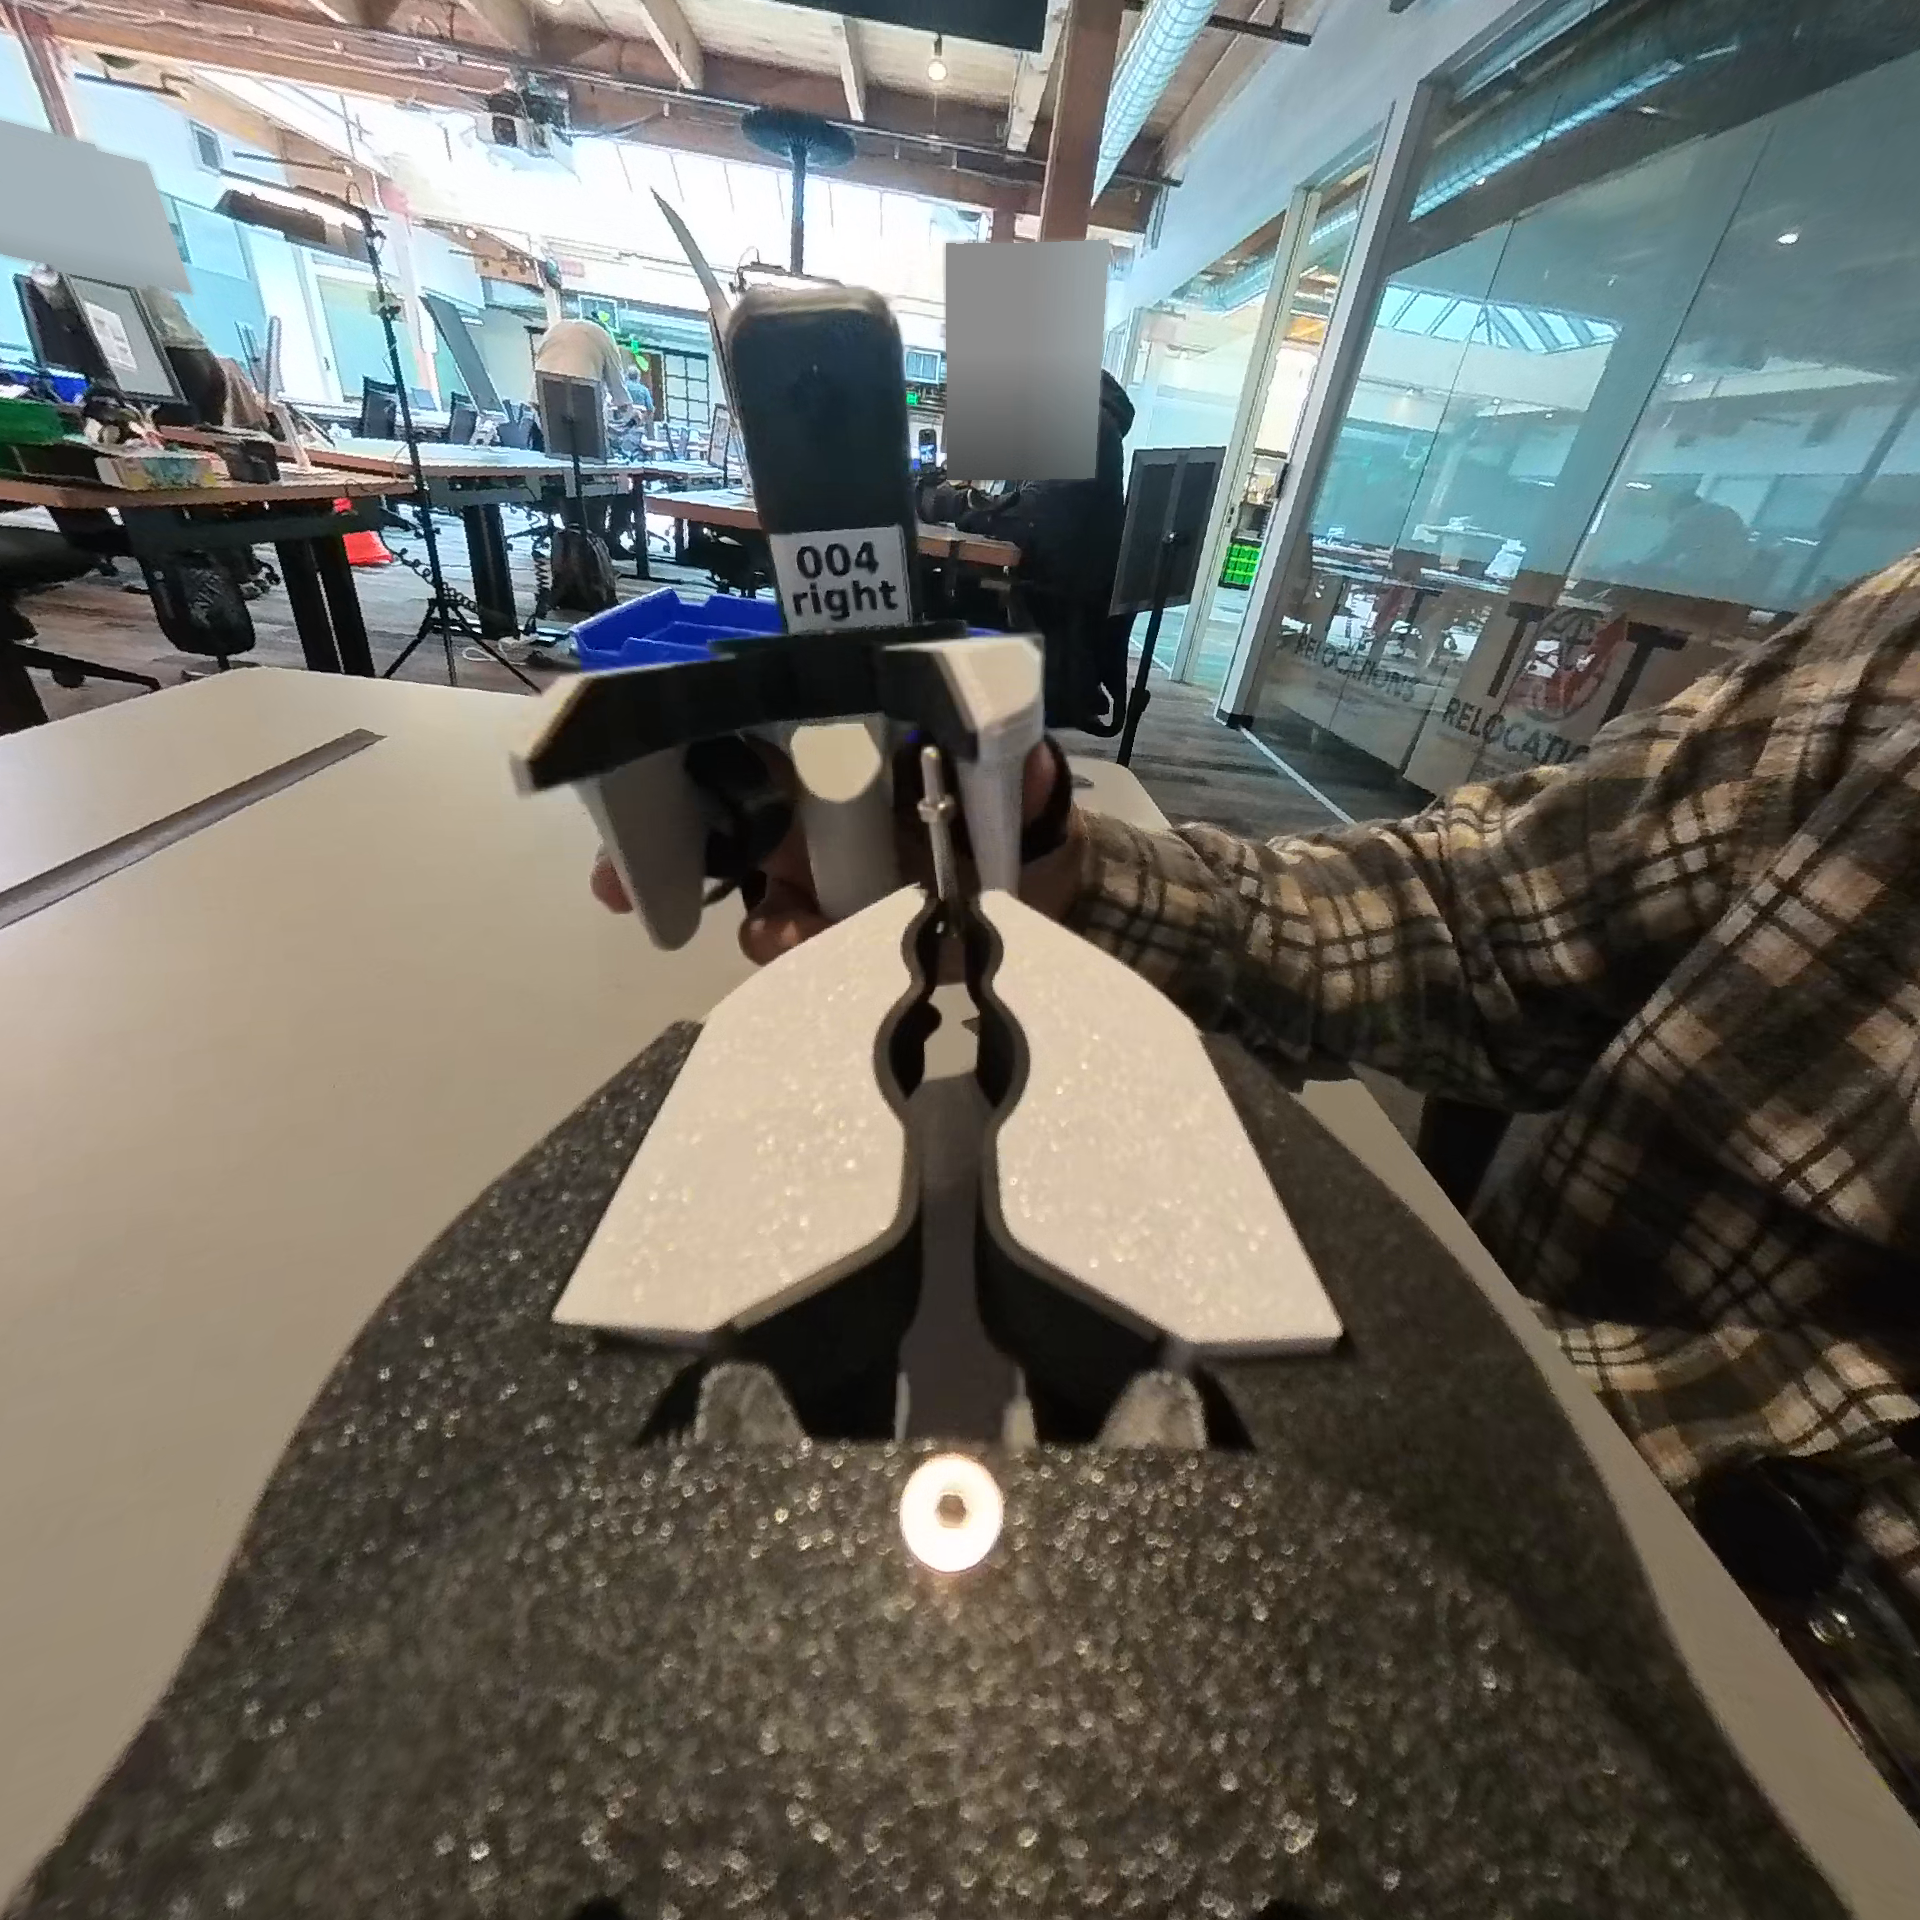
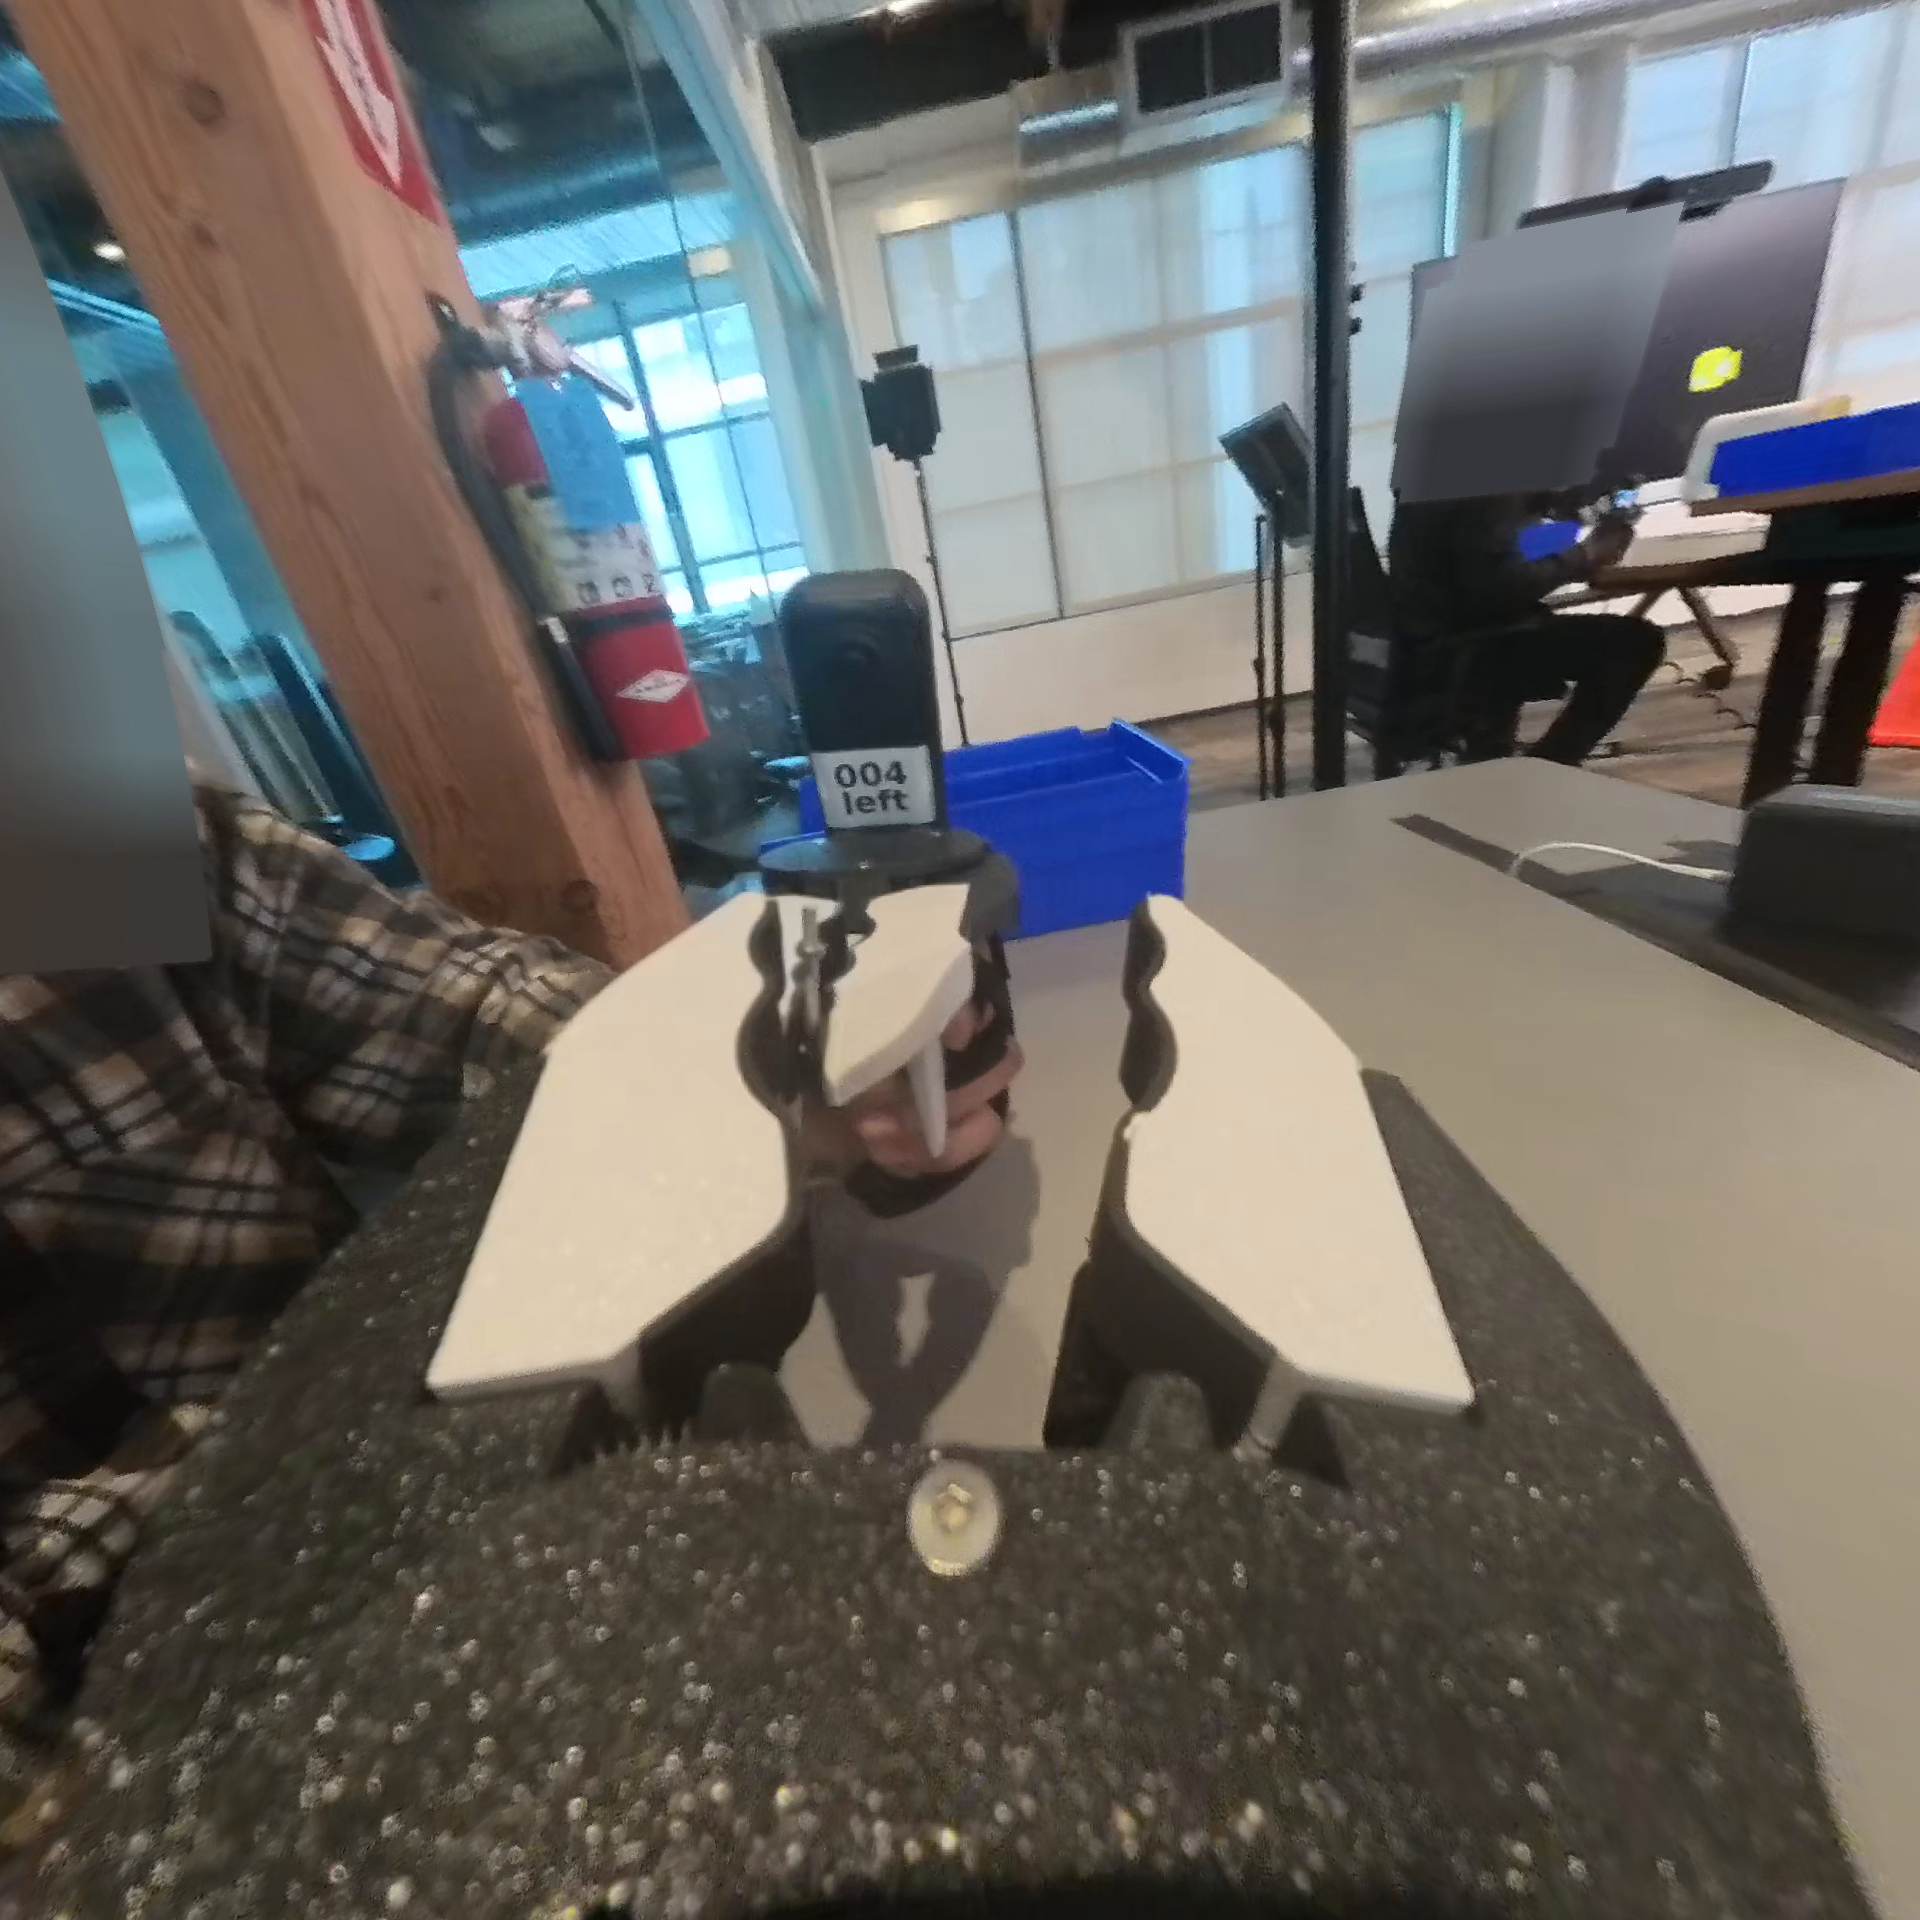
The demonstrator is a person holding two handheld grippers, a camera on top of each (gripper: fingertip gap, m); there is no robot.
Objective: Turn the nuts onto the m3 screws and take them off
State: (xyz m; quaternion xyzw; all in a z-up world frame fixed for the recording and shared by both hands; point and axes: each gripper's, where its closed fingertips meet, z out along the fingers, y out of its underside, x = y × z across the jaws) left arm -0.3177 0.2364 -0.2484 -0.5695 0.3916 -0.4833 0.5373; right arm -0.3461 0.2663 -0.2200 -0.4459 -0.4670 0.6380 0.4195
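Note:
In the left wrist view my left gripper (image 1: 943,909) is shut on the lower end of a thin metal screw (image 1: 938,831), which stands upright above the fingertips. A small nut (image 1: 938,805) sits partway up its shank. My right gripper (image 1: 821,831) faces me, open, with the screw between its fingers and close to one finger (image 1: 997,790). In the right wrist view the right gripper (image 2: 951,925) is wide open and empty. The screw (image 2: 805,961) shows just inside its left finger (image 2: 623,1122), held by the left gripper (image 2: 831,987) opposite.
Both grippers hover over a grey table (image 1: 260,935), which has a dark slot (image 1: 187,821). A blue bin (image 2: 1060,821) stands at its far edge. A dark box with a white cable (image 2: 1829,862) sits at the right. A plaid sleeve (image 1: 1455,935) reaches in. Desks and people are behind. There is about 5 centimeters between the tips of the two grippers.

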